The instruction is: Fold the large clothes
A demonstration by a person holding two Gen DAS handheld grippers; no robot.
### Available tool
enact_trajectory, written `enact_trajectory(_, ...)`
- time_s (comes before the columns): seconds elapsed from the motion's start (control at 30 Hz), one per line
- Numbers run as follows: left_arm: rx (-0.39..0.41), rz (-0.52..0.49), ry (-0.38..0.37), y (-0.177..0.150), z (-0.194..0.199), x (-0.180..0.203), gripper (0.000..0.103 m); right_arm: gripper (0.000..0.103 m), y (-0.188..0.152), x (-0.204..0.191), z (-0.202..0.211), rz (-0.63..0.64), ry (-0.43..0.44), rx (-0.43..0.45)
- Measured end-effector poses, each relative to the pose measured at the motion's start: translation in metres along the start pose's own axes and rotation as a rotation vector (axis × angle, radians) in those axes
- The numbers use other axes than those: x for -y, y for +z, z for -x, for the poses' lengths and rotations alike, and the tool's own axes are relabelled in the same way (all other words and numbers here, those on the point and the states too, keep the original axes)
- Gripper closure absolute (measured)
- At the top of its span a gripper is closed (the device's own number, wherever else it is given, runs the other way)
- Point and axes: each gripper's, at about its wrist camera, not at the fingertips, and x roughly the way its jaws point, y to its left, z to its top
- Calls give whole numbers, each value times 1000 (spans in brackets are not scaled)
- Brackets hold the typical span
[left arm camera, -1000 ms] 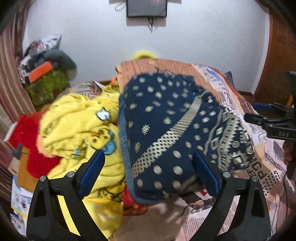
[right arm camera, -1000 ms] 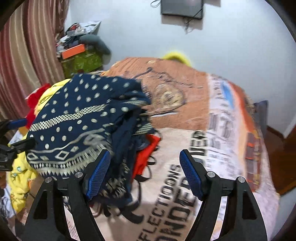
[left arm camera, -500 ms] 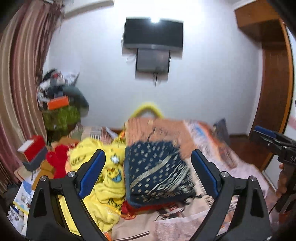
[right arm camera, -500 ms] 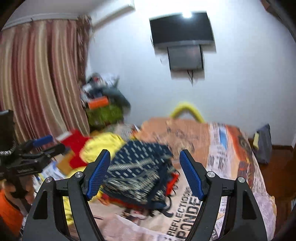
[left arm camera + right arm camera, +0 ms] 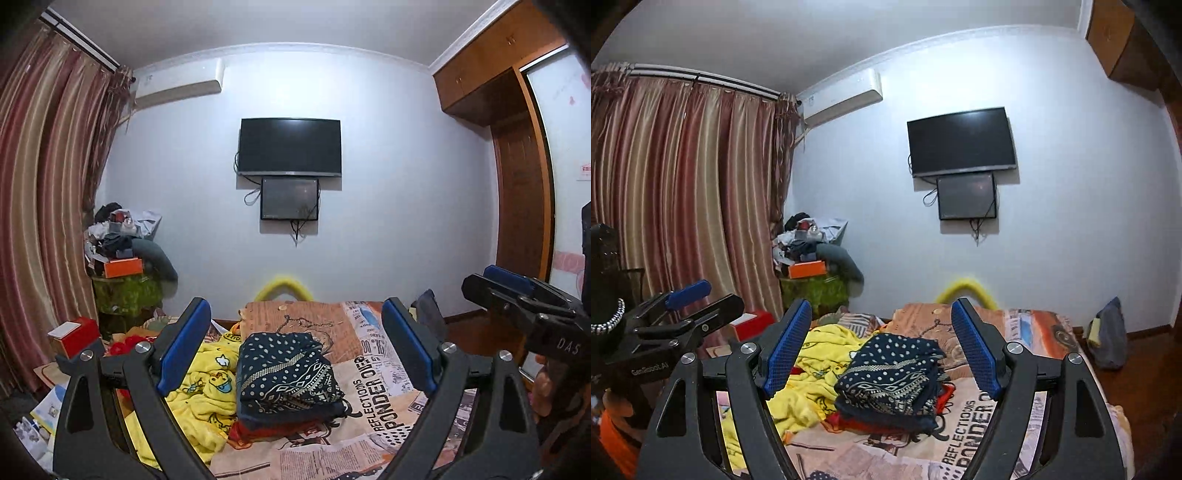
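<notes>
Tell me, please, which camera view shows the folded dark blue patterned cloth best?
The left wrist view: folded dark blue cloth lies centred, its whole top visible. The right wrist view shows it obliquely, mostly its layered edge.

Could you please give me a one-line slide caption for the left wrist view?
Open left gripper frames a folded navy patterned garment on the bed, beside a yellow blanket.

The newspaper-print bedsheet [image 5: 388, 391] is showing large black lettering reading "REFLECTIONS" and "PONDER OVER". White letters "DAS" are showing on the black body of the right hand-held gripper [image 5: 495, 280]. The left hand-held gripper [image 5: 698, 299] is carrying a small white label, too blurred to read surely.
</notes>
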Motion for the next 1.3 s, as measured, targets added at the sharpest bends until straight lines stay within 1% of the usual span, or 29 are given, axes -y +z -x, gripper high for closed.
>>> enact_trajectory(0.03, -1, -4, 3, -3, 4, 3, 9, 27, -1, 1, 2, -3, -8, 3)
enact_trajectory(0.1, -10, -6, 9, -7, 5, 4, 6, 16, -4, 0, 2, -12, -20, -1)
enact_trajectory(0.17, -23, -5, 16, -10, 5, 7, 3, 13, -7, -1, 6, -12, -38, 0)
enact_trajectory(0.27, -25, -19, 32, -14, 6, 11, 2, 0, -9, -2, 4, 2, -95, -6)
enact_trajectory(0.5, -34, -23, 28, -20, 5, 16, 1, 0, -8, 3, 4, -2, -126, -11)
enact_trajectory(0.6, -33, -22, 22, -22, 4, 17, 1, 0, -9, 5, 4, -5, -126, -17)
enact_trajectory(0.67, -35, -21, 23, -23, 3, 17, 1, 0, -17, 3, 10, -7, -130, -18)
enact_trajectory(0.93, -41, -12, 29, -24, 1, 14, 1, 0, -18, 4, 11, -14, -133, -32)
enact_trajectory(1.3, -56, 25, 31, -25, -6, 4, 1, 0, -17, 3, 10, -9, -136, -41)
